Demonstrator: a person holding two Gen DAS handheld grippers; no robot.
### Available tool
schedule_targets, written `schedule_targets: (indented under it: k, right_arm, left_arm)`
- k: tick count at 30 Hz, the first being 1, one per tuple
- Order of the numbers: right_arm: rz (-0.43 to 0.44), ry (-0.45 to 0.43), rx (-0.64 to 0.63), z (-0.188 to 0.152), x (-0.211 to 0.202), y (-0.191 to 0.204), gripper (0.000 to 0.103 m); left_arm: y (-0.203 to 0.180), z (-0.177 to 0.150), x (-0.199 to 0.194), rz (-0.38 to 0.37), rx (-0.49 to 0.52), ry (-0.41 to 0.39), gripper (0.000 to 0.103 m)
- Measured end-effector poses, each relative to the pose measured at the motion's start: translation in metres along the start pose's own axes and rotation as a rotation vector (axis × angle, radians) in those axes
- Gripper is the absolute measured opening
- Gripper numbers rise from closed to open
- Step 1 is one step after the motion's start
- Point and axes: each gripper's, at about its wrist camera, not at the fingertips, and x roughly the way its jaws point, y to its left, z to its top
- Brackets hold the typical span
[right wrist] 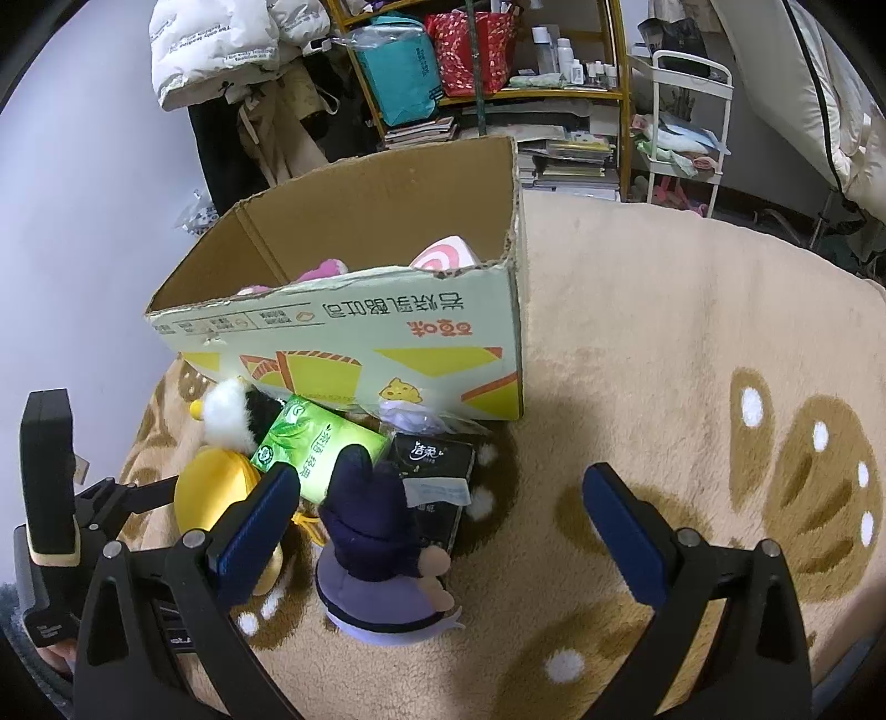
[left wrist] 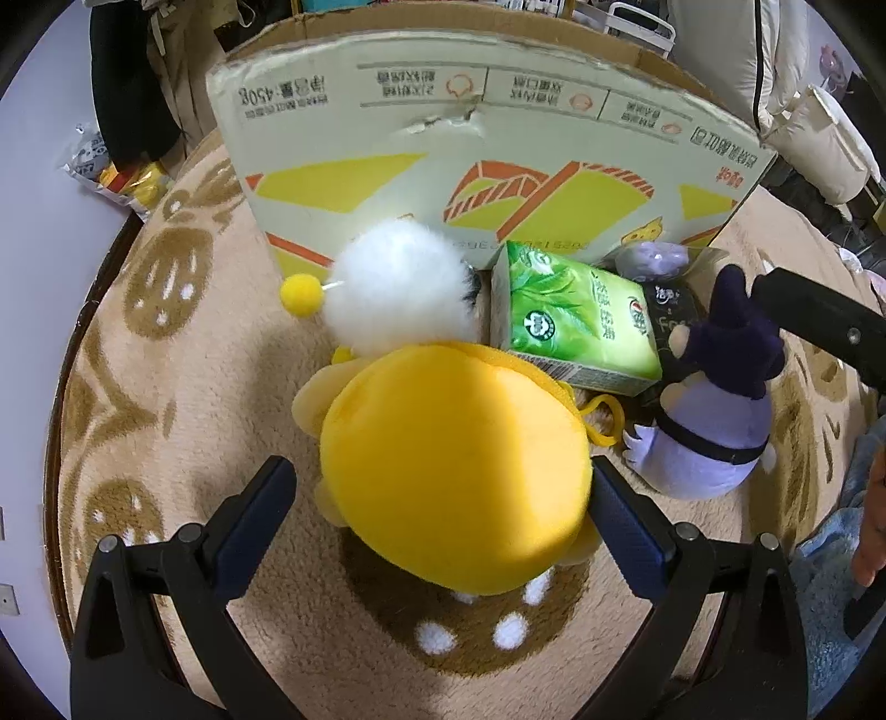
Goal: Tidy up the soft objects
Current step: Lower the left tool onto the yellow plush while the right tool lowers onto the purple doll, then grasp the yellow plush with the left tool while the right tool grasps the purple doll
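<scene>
A round yellow plush (left wrist: 454, 471) lies on the beige rug between the fingers of my left gripper (left wrist: 443, 526), which is open; the right finger touches its edge and the left finger stands apart. A purple plush with a dark hat (right wrist: 382, 554) stands on the rug inside my open right gripper (right wrist: 443, 534), closer to the left finger. The purple plush (left wrist: 714, 421) also shows to the right of the yellow one. A white fluffy plush (left wrist: 398, 288), a green tissue pack (left wrist: 576, 321) and a black tissue pack (right wrist: 437, 476) lie against the open cardboard box (right wrist: 354, 332).
Pink soft items (right wrist: 321, 271) lie inside the box. The rug (right wrist: 692, 332) stretches wide to the right of the box. Behind it are a shelf with bags (right wrist: 476, 55), a white cart (right wrist: 686, 122) and hanging coats (right wrist: 221, 50). A wall runs along the left.
</scene>
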Motion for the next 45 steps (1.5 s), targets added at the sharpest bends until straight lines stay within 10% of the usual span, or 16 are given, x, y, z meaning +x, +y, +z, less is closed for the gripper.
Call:
schedule_targets:
  k: [16, 22, 37, 42, 45]
  right_arm:
    - [-0.008, 0.023, -0.045, -0.003, 0.003, 0.009, 0.103]
    - [-0.005, 0.032, -0.065, -0.005, 0.004, 0.012, 0.102]
    - [0.021, 0.073, -0.071, -0.005, 0.011, 0.009, 0.073]
    - [0.025, 0.077, -0.081, -0.006, 0.011, 0.009, 0.039]
    - [0.024, 0.082, -0.089, -0.006, 0.011, 0.01, 0.038]
  left_arm:
    - [-0.004, 0.002, 0.004, 0.0, 0.008, -0.02, 0.1]
    - [0.001, 0.001, -0.002, -0.047, -0.031, -0.049, 0.083]
    - [0.001, -0.003, -0.021, 0.01, -0.032, -0.094, 0.079]
    - [-0.003, -0.007, -0.035, 0.032, -0.024, -0.128, 0.079]
    - [-0.006, -0.011, -0.048, 0.042, -0.014, -0.158, 0.079]
